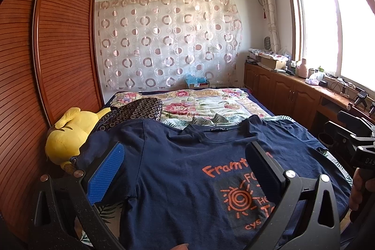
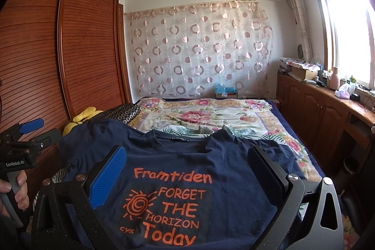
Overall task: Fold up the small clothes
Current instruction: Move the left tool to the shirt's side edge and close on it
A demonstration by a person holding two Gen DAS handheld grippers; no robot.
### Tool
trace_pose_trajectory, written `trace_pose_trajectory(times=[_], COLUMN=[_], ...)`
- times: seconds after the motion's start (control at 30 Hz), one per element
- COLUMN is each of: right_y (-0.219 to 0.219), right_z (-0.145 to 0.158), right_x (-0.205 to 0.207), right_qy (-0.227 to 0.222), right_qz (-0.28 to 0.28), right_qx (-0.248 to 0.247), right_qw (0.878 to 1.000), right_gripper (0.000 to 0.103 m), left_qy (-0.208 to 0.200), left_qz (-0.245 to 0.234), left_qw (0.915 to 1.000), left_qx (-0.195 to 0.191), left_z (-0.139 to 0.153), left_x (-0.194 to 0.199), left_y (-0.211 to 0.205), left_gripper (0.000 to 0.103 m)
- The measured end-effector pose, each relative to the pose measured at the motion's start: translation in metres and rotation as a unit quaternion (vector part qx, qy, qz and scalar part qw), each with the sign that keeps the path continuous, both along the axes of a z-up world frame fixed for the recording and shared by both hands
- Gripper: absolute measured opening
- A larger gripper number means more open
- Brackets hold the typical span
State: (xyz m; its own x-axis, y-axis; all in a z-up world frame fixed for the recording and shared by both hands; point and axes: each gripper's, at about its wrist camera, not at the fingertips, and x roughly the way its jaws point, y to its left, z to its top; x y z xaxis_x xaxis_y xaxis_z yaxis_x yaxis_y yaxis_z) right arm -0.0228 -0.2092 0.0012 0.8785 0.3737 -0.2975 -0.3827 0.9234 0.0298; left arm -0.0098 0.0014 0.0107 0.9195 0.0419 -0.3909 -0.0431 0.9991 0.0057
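Observation:
A navy T-shirt (image 1: 182, 170) (image 2: 192, 156) with orange print lies flat and face up on the bed, collar toward the far wall. My left gripper (image 1: 185, 156) hovers open over the shirt's left half, its blue pad (image 1: 106, 170) near the left sleeve, nothing between the fingers. My right gripper (image 2: 187, 158) hovers open above the chest print, also holding nothing. Each gripper shows at the edge of the other's view, held by a hand (image 2: 16, 189).
A floral quilt (image 1: 206, 104) covers the far part of the bed. A yellow plush toy (image 1: 68, 135) and a patterned pillow (image 1: 138, 109) lie at the left by the wooden wardrobe (image 1: 58, 50). Low wooden cabinets (image 2: 311, 107) with clutter run along the window on the right.

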Motion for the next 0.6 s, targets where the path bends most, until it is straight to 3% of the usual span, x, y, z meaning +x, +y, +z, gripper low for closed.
trace_pose_trajectory(times=[0.6], right_y=[0.023], right_z=[-0.006], right_x=[0.022], right_qy=[0.038], right_qz=[0.028], right_qx=[-0.033], right_qw=[0.998], right_gripper=[0.103], left_qy=[0.055], left_qz=[0.032], left_qw=[0.9979], left_qx=[-0.009], left_z=[-0.04], left_x=[0.03], left_y=[0.06], left_gripper=[0.103])
